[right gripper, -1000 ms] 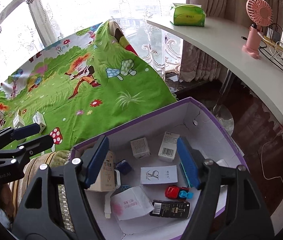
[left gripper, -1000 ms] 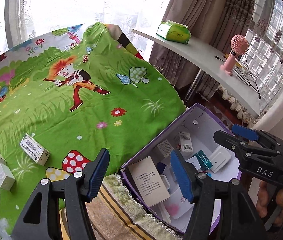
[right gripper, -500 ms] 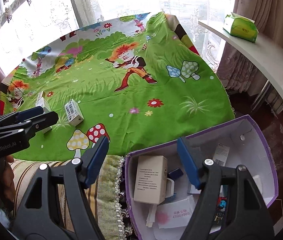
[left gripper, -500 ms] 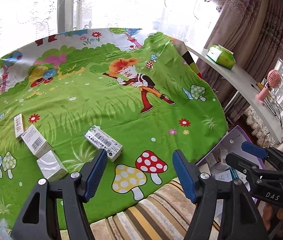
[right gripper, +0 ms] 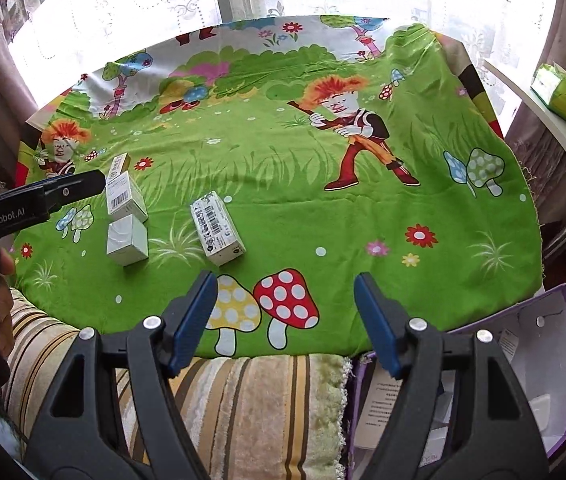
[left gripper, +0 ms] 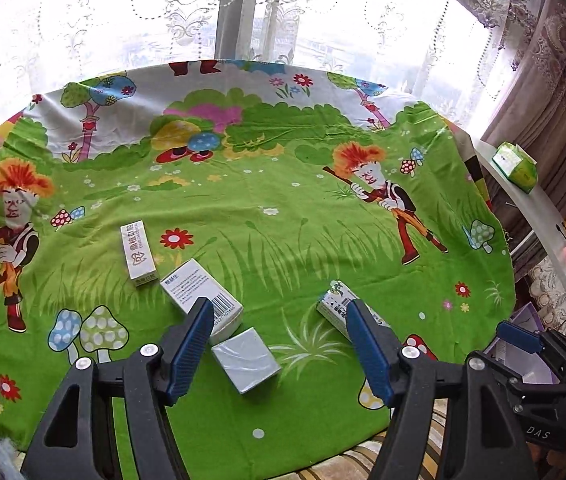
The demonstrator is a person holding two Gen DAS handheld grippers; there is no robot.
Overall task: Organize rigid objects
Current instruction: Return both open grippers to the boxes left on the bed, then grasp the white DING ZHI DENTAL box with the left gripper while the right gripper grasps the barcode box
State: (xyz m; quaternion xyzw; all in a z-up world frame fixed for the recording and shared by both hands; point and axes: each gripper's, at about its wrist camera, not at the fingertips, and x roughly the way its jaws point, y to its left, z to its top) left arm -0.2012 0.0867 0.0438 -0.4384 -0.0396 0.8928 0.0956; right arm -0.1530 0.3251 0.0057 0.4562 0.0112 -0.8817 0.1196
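Hovering wide open and empty, left gripper (left gripper: 279, 344) over silver box (left gripper: 246, 360) on green cloth (left gripper: 283, 220); right gripper (right gripper: 283, 320) likewise; only right view shows purple bin's (right gripper: 563, 360) inside, boxes there.

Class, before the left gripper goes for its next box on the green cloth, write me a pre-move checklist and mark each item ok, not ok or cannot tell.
1. Left gripper open and empty: ok.
2. Right gripper open and empty: ok.
3. Silver box between the left fingers' line, free on top: ok.
4. Silver box apart from barcode box: cannot tell, they look to touch.
5. Purple box open to receive: ok.
6. Room left inside it: cannot tell.
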